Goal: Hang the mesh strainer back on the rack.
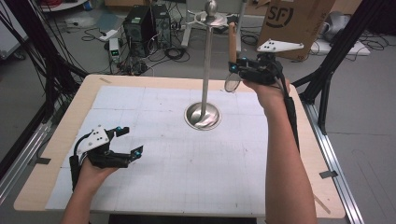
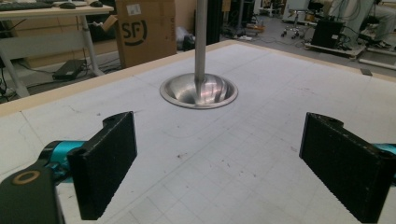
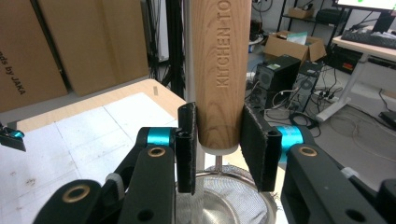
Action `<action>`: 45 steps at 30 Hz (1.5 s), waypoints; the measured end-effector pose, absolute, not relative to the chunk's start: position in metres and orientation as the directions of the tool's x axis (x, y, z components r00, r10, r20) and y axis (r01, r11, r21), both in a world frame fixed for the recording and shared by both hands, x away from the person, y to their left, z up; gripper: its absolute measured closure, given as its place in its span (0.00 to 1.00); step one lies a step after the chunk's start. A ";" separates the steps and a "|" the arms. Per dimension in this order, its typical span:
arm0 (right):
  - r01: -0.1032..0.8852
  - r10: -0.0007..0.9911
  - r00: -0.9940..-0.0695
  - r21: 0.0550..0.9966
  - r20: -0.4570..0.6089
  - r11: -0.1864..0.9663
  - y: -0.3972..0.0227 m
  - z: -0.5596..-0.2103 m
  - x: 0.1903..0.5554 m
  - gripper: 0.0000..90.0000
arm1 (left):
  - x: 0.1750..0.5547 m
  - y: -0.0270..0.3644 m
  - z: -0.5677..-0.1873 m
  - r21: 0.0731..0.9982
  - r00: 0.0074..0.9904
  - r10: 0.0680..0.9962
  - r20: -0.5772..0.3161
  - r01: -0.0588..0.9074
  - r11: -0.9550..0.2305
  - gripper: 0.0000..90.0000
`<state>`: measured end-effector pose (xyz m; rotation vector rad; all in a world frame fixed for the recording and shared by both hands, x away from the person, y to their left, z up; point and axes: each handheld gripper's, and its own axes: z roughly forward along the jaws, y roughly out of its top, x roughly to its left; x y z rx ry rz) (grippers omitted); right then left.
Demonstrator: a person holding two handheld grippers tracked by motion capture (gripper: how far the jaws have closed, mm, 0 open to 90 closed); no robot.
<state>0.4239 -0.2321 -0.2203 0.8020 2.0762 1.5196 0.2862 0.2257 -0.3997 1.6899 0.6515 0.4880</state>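
Note:
A strainer hangs upright in my right gripper point(image 1: 236, 65), which is shut on its wooden handle point(image 1: 232, 42); the round mesh bowl point(image 1: 232, 83) dangles below the jaws. In the right gripper view the handle point(image 3: 219, 70), stamped "KITCHEN", is clamped between the pads of the right gripper point(image 3: 220, 149), with the mesh point(image 3: 224, 200) underneath. A tall metal stand point(image 1: 206, 60) with hooks at its top rises just left of the strainer from a dished base point(image 1: 202, 115). My left gripper point(image 1: 131, 141) rests open and holds nothing at the table's front left. Seen from the left gripper point(image 2: 224, 163), the stand base point(image 2: 198, 91) lies ahead.
The stand and grippers are over a white gridded mat point(image 1: 177, 158) on the wooden table. Beyond the far edge stand a cardboard box point(image 1: 292, 23) and computer towers point(image 1: 147, 23) among cables. A black frame leg point(image 1: 327, 84) stands off the right edge.

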 end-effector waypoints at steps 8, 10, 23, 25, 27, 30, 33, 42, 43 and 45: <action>0.200 0.674 -0.738 0.950 -0.014 0.239 -0.225 -0.221 0.429 0.75 | 0.285 0.226 -0.399 0.978 0.754 0.657 -0.025 0.155 -0.141 0.13; 0.205 0.674 -0.739 0.951 -0.006 0.233 -0.224 -0.221 0.429 0.74 | 0.285 0.226 -0.399 0.978 0.755 0.655 -0.023 0.153 -0.142 0.13; 0.223 0.694 -0.720 0.943 -0.010 0.246 -0.225 -0.221 0.425 0.60 | 0.285 0.226 -0.400 0.978 0.754 0.657 -0.023 0.153 -0.141 0.13; 0.215 0.692 -0.722 0.946 -0.013 0.242 -0.226 -0.220 0.421 0.59 | 0.285 0.226 -0.400 0.978 0.754 0.657 -0.022 0.153 -0.143 0.13; 0.210 0.693 -0.720 0.945 -0.023 0.250 -0.228 -0.220 0.418 0.58 | 0.285 0.226 -0.400 0.978 0.754 0.656 -0.022 0.154 -0.144 0.13; 0.215 0.697 -0.716 0.940 -0.033 0.265 -0.233 -0.222 0.414 0.56 | 0.284 0.225 -0.400 0.978 0.756 0.654 -0.024 0.154 -0.142 0.13; 0.213 0.699 -0.714 0.937 -0.044 0.276 -0.238 -0.223 0.409 0.55 | 0.284 0.224 -0.400 0.978 0.757 0.653 -0.021 0.152 -0.145 0.13; 0.222 0.717 -0.693 0.925 -0.073 0.308 -0.253 -0.235 0.395 0.49 | 0.285 0.223 -0.401 0.976 0.758 0.652 -0.022 0.158 -0.150 0.13; 0.222 0.718 -0.692 0.925 -0.073 0.308 -0.255 -0.236 0.394 0.48 | 0.285 0.223 -0.401 0.976 0.757 0.653 -0.022 0.158 -0.150 0.13; 0.217 0.718 -0.692 0.927 -0.075 0.306 -0.257 -0.240 0.391 0.47 | 0.285 0.223 -0.401 0.976 0.757 0.653 -0.022 0.159 -0.151 0.13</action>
